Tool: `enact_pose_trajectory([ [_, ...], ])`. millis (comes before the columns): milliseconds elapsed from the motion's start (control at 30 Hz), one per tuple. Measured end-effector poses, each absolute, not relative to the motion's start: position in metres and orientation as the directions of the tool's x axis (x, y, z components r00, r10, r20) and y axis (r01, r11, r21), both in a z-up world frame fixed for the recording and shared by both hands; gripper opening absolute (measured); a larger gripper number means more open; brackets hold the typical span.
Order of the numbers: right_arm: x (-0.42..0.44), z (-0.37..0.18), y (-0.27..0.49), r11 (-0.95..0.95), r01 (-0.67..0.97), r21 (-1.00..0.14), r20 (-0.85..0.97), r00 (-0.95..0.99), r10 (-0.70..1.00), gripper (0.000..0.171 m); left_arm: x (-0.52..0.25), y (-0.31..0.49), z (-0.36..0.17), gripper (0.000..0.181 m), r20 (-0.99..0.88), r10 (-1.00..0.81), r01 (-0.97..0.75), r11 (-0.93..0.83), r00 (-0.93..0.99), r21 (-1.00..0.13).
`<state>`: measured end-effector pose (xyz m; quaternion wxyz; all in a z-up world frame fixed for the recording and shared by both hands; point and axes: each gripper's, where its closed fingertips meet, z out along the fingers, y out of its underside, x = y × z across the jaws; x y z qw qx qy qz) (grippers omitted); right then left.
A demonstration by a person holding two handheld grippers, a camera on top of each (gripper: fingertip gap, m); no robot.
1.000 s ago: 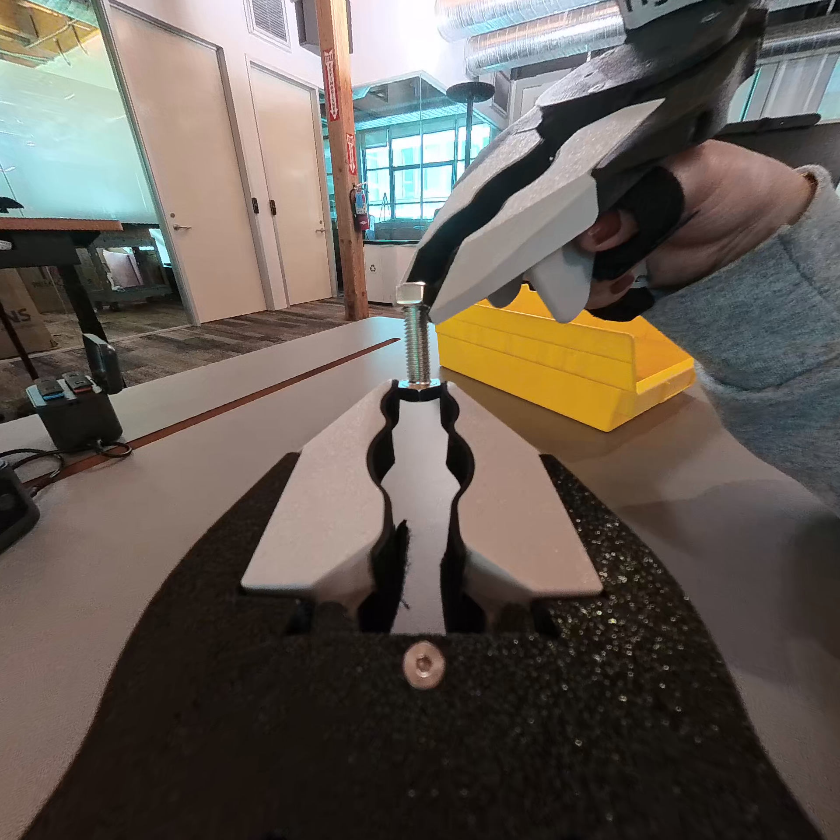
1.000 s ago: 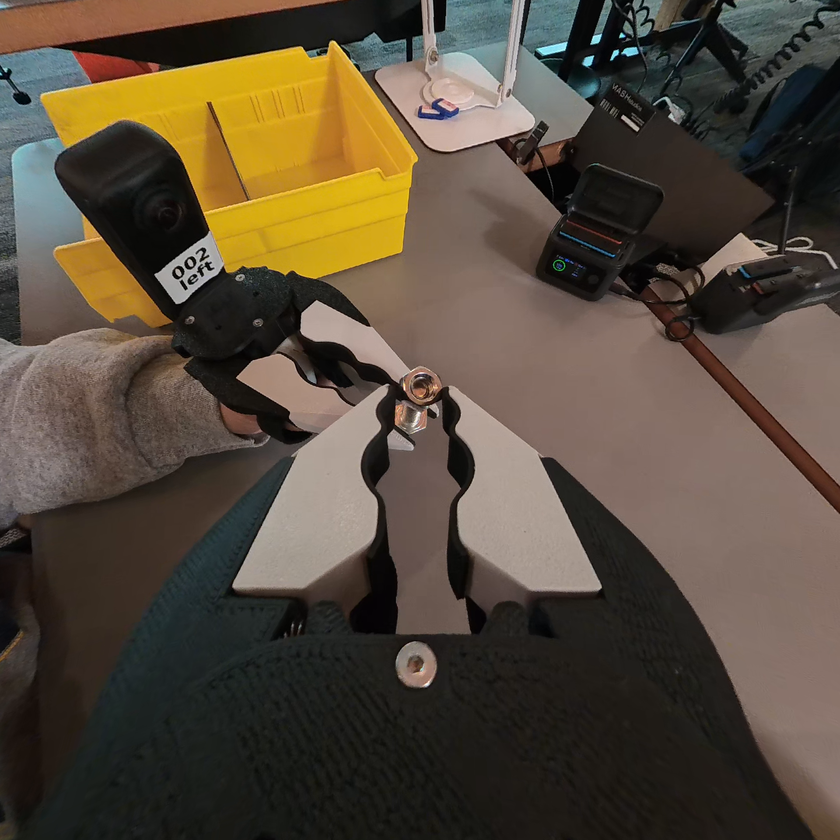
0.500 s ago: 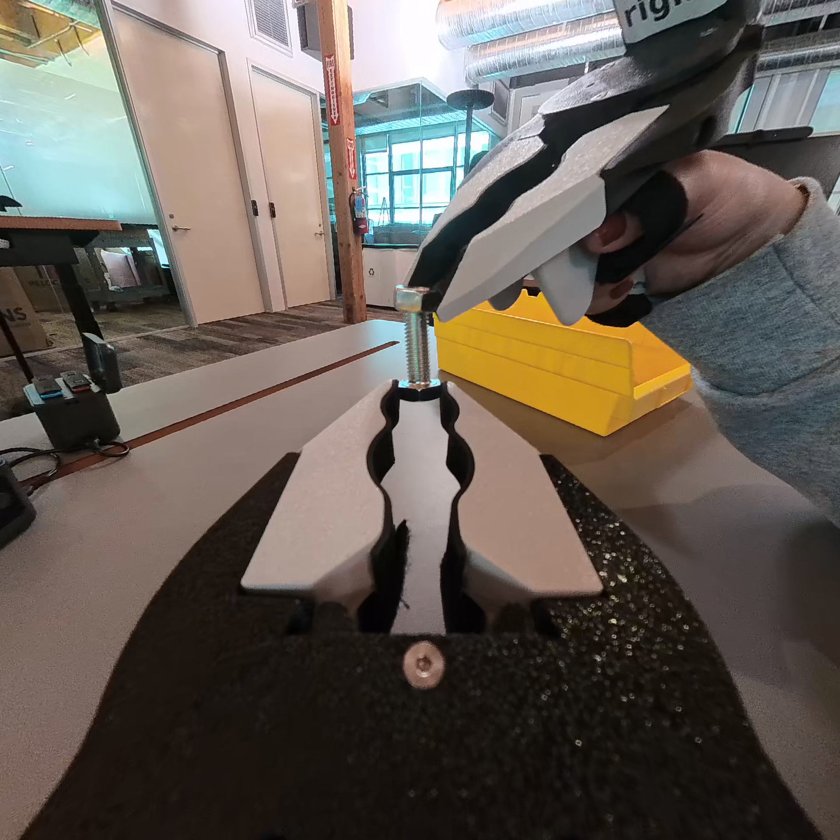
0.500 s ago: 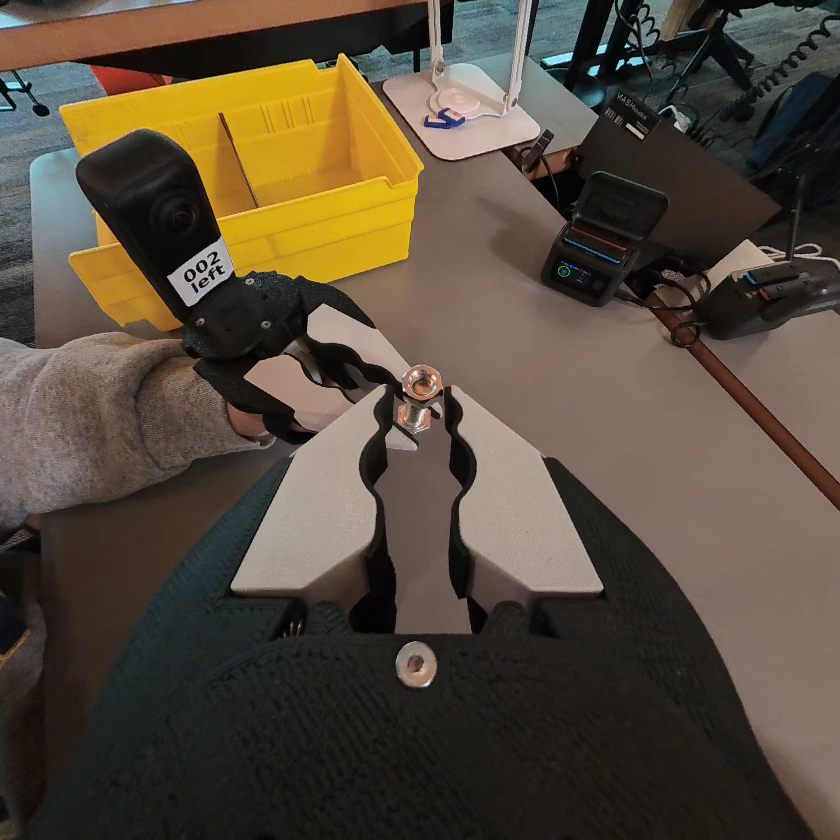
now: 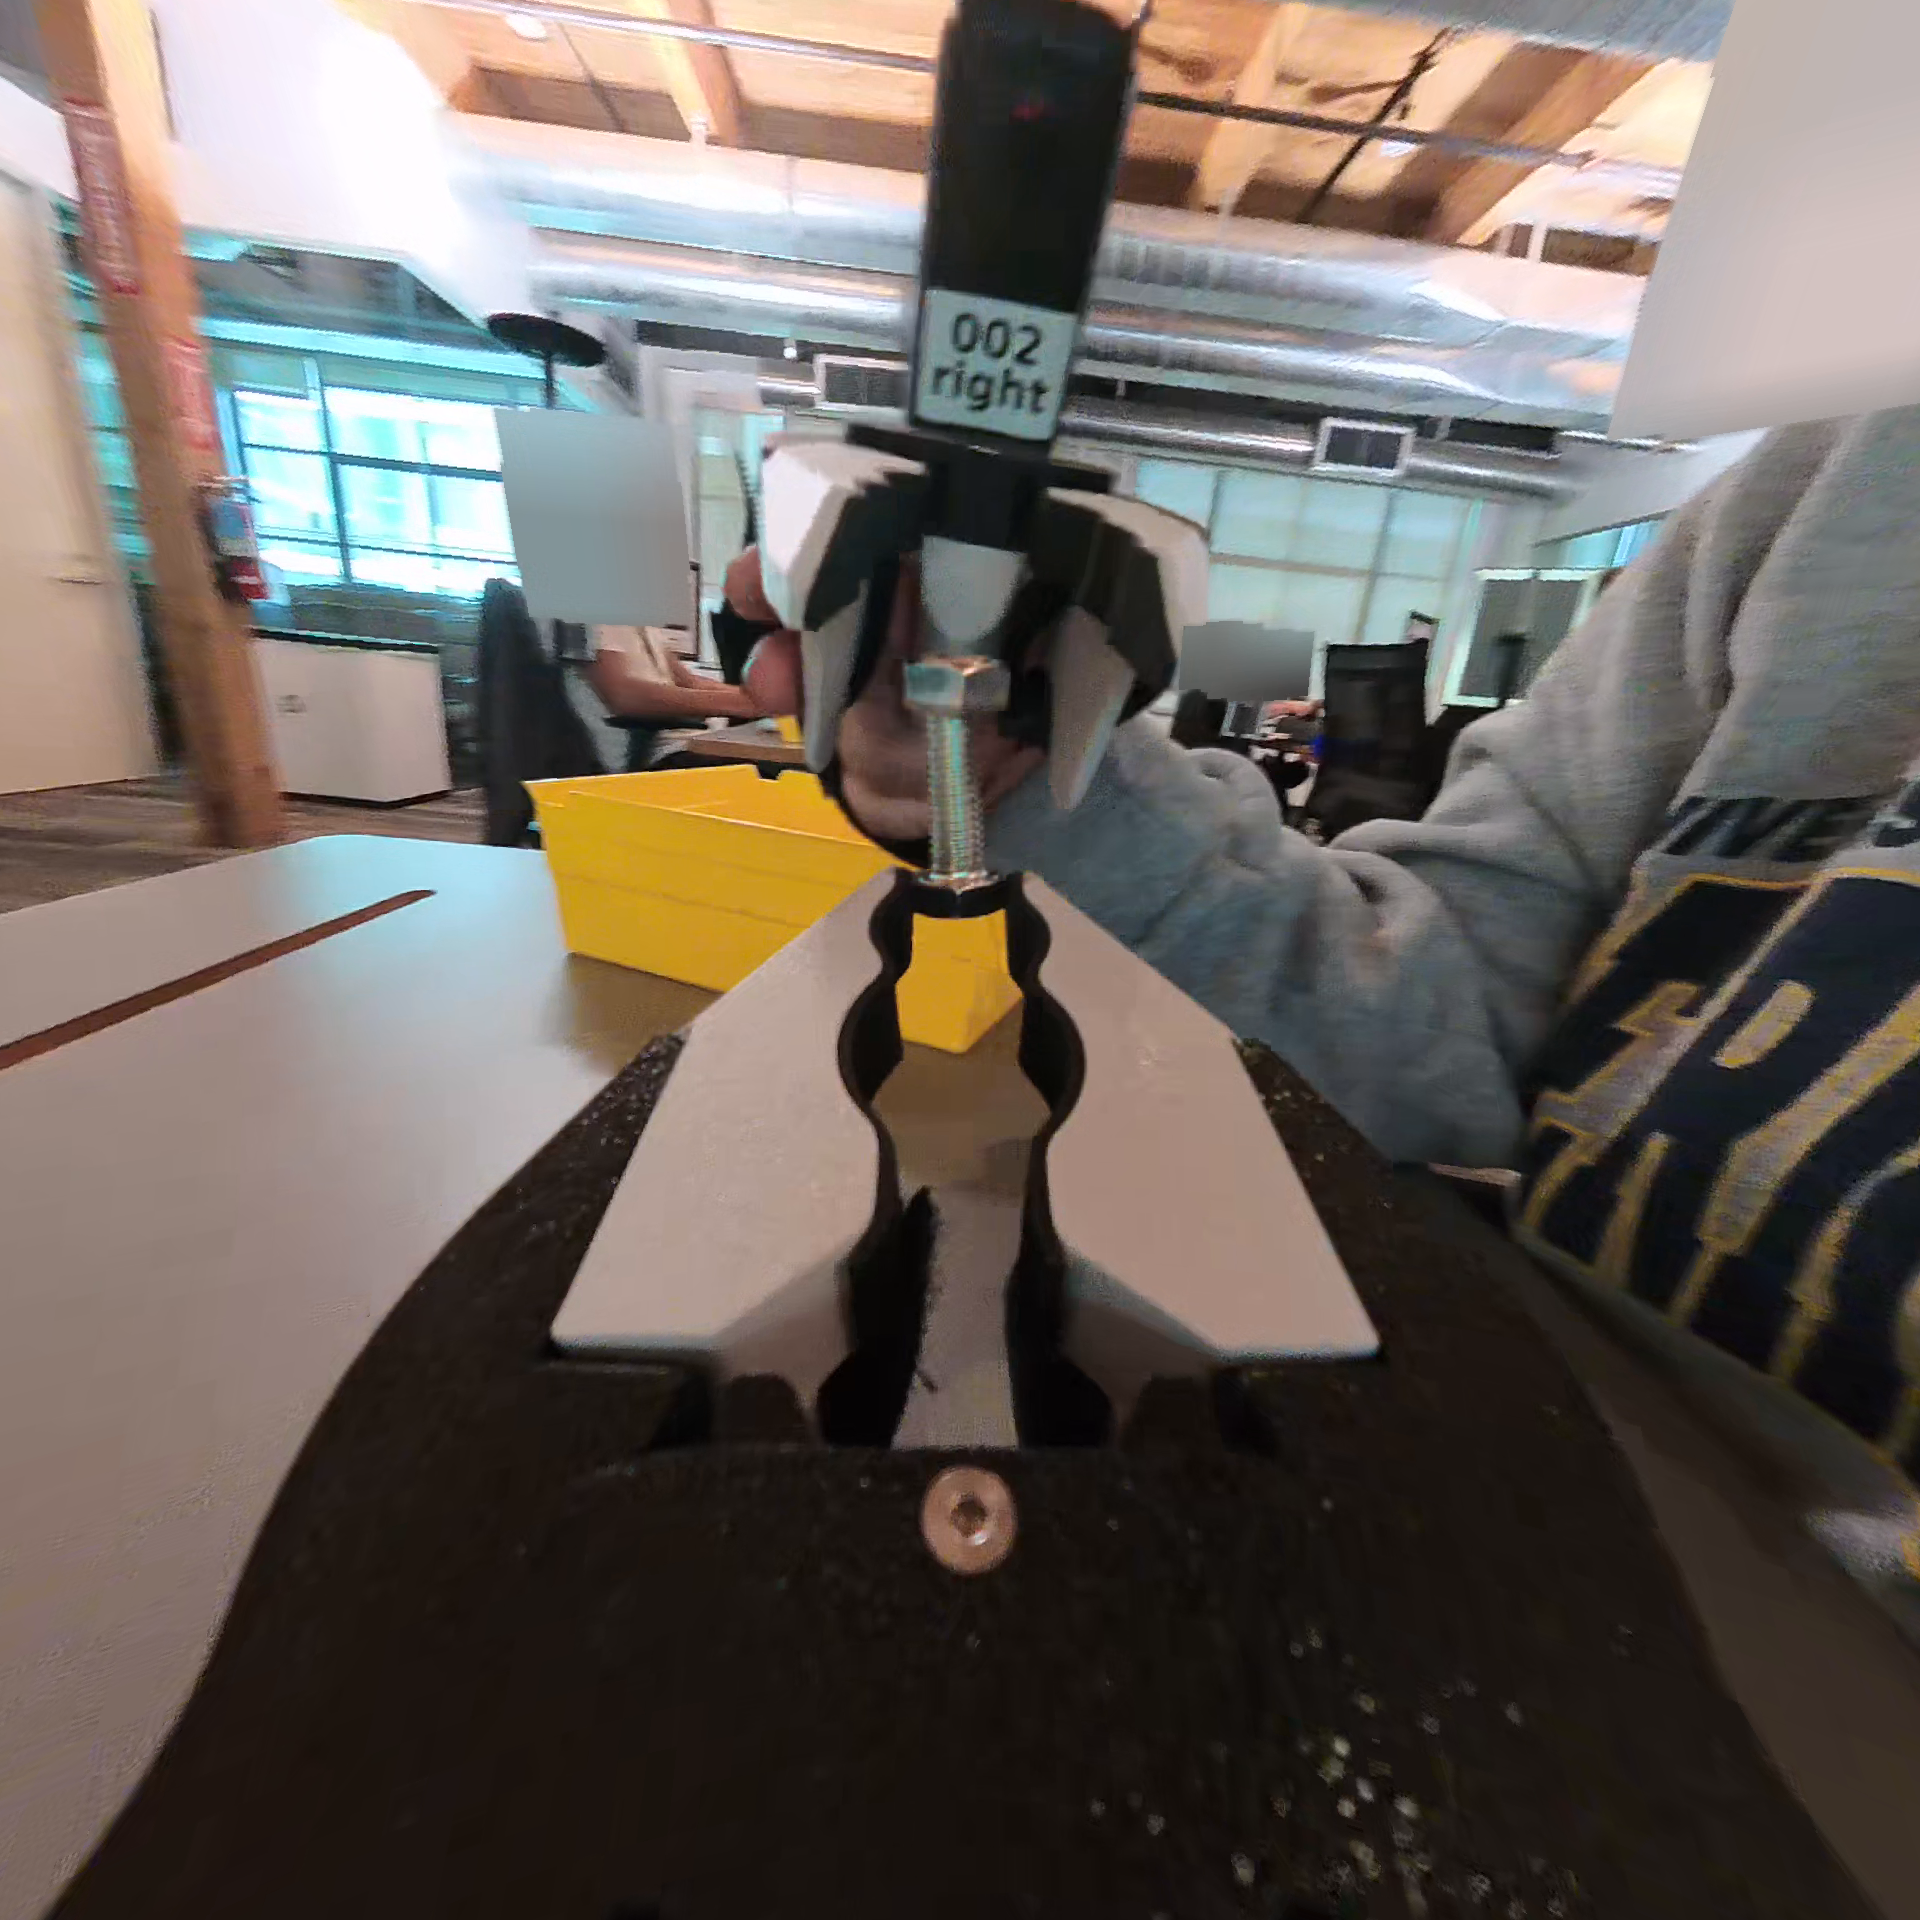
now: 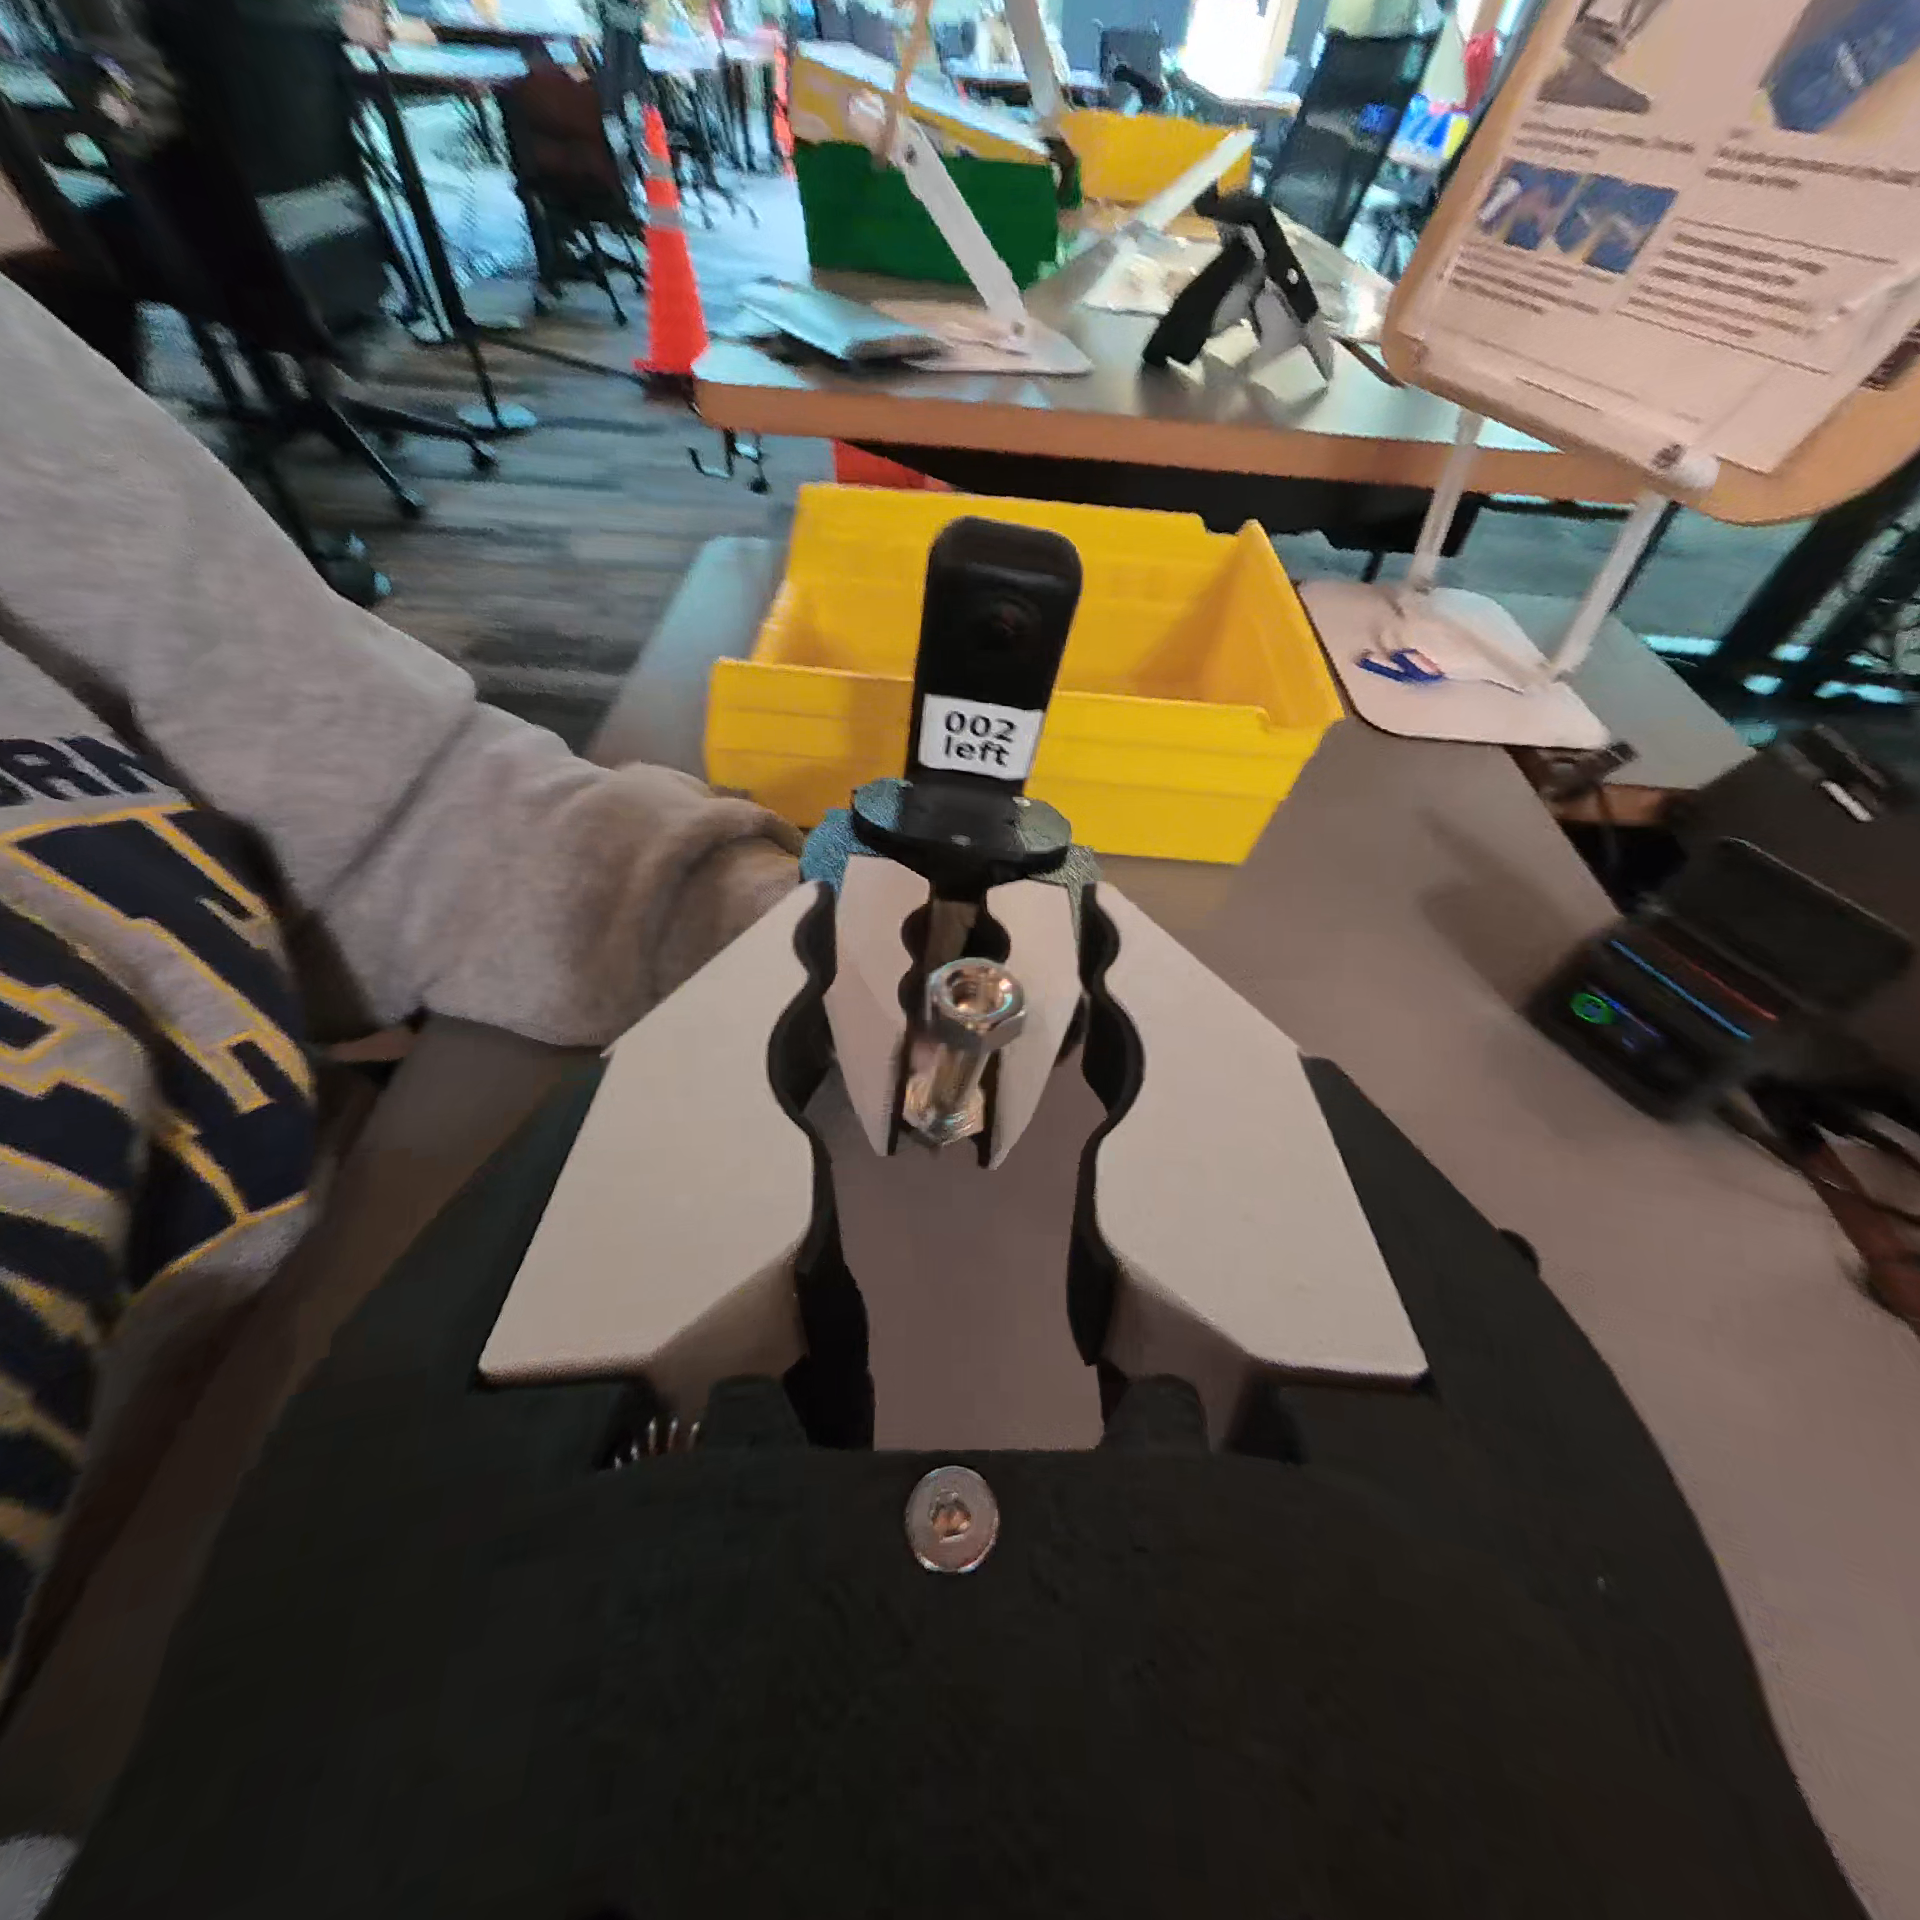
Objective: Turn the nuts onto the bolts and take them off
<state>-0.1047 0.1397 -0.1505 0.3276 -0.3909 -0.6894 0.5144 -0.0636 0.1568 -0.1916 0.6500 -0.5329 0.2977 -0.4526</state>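
A silver bolt [image 5: 954, 790] stands upright with its head clamped between the tips of my left gripper [image 5: 956, 896], which is shut on it. A hex nut [image 5: 954, 688] sits at the top of the thread. My right gripper [image 5: 948, 769] faces the left one, open, with a finger on each side of the nut and not touching it. In the right wrist view the nut [image 6: 971, 1006] and bolt [image 6: 940, 1081] show end-on between the spread fingers of my right gripper [image 6: 951, 904]. My left gripper [image 6: 940, 1143] holds the bolt head beyond.
A yellow divided bin [image 6: 1174, 769] stands on the grey table [image 6: 1558, 1351] just behind the grippers; it also shows in the left wrist view [image 5: 707, 862]. A small black device [image 6: 1714, 997] and a white stand base [image 6: 1455, 675] sit to the right. The person's grey sleeve [image 6: 416, 810] is at left. My right fingertips sit around 5 cm from my left ones.
My right gripper has opened and let go of the nut. Both grippers have swung round and now face each other head-on, the left still holding the bolt.
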Motion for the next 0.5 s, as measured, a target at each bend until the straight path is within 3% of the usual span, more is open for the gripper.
enact_pose_trajectory([
  [133,-0.097,-0.145,0.135,0.057,0.173,-0.983,-0.05,-0.56,0.827,0.032,-0.057,0.147,-0.191,0.016,0.096,-0.936,0.274,0.001,0.34,-0.962],
  [500,-0.092,-0.152,0.126,0.011,0.191,-0.981,-0.116,-0.639,0.76,0.024,-0.056,0.138,-0.186,0.015,0.113,-0.961,0.311,-0.03,0.254,-0.95],
])
